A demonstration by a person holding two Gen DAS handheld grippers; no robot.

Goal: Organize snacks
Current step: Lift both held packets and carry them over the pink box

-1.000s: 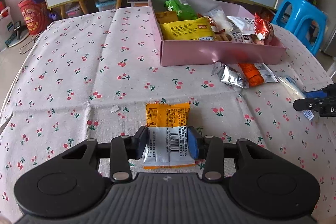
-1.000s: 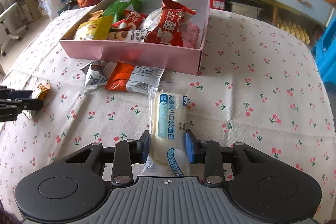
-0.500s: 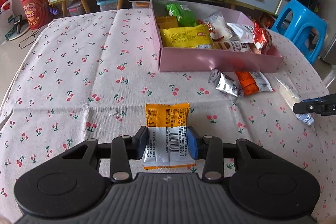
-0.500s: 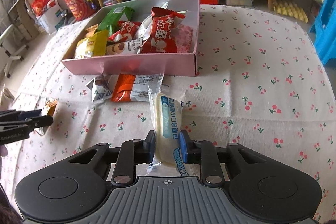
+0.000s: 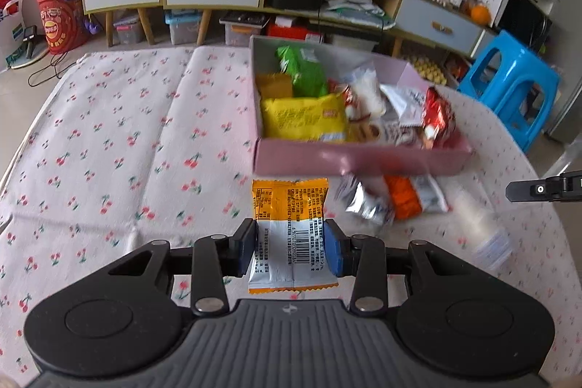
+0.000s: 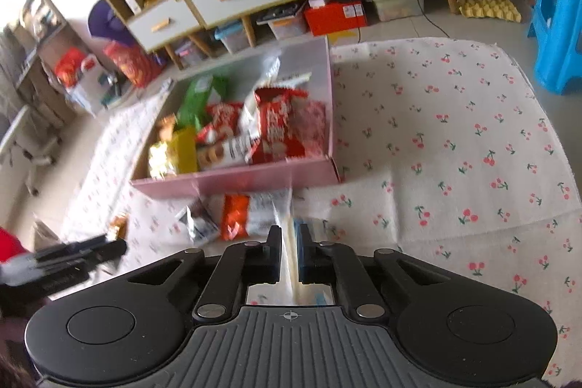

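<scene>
Low in the left wrist frame, our left tool (image 5: 291, 248) is clenched on the orange-and-white snack packet (image 5: 290, 228), its blue pads pressing the packet's two sides near the barcode. The pink box (image 5: 360, 160) sits just above centre, already crowded with snacks, the yellow bag (image 5: 303, 119) filling its near left corner. To do this carry well, we judge we should keep the packet flat, clear the near wall with room to spare, and aim for a gap rather than the yellow bag. A silver packet (image 5: 367, 204) and an orange packet (image 5: 411, 200) lie on the counter (image 5: 109, 140) just below the box wall. At the right edge the right tool (image 5: 527, 190) shows only its tip.

Low centre in the right wrist frame, our right tool (image 6: 290, 251) is clamped nearly closed on a pale bread pack (image 6: 287, 242), seen edge-on and blurred. The box (image 6: 236, 179) lies up and left of it, a red bag (image 6: 278, 128) standing tall inside. We judge a loose wrapper grip like this could slip, so we should move steadily and let go low over the free space by the right wall.
</scene>
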